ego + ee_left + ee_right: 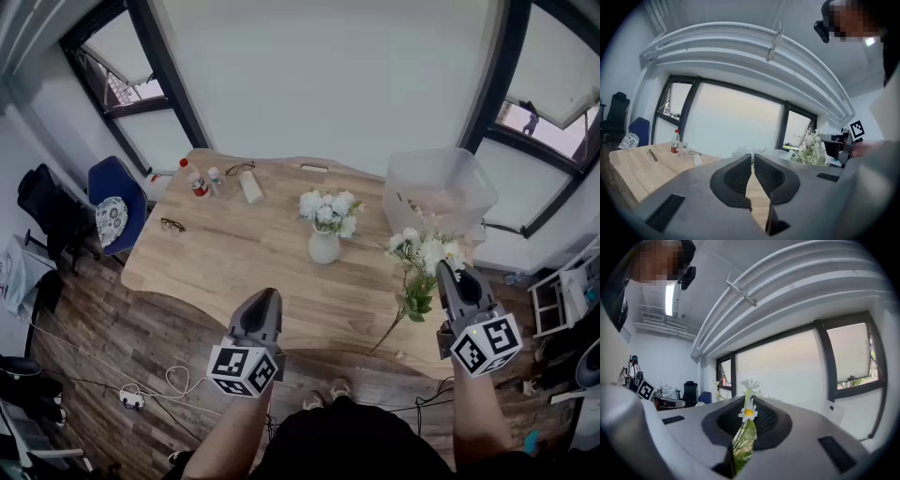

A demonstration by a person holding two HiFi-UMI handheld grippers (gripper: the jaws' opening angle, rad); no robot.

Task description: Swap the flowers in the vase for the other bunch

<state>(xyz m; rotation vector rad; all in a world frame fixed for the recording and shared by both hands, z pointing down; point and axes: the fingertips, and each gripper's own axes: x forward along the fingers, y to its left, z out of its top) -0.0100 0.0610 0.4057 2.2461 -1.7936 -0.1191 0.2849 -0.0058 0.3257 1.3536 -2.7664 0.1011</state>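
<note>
A pale wooden counter (216,262) beneath tall windows carries the vase (324,247), with white flowers (328,208) still in it. Right of the vase, the right gripper (444,270) pinches the other bunch (420,255) in its fingers. The left gripper (266,296), fingers together and empty, hovers before the vase. Best now, I judge: open the left, take the old stems just above the vase's mouth, and lift straight up.

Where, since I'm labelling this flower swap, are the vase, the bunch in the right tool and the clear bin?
vase (324,248), head view, on its white body.
bunch (413,296), head view, on the leafy middle of the stems.
clear bin (417,183), head view, on its left wall.
</note>
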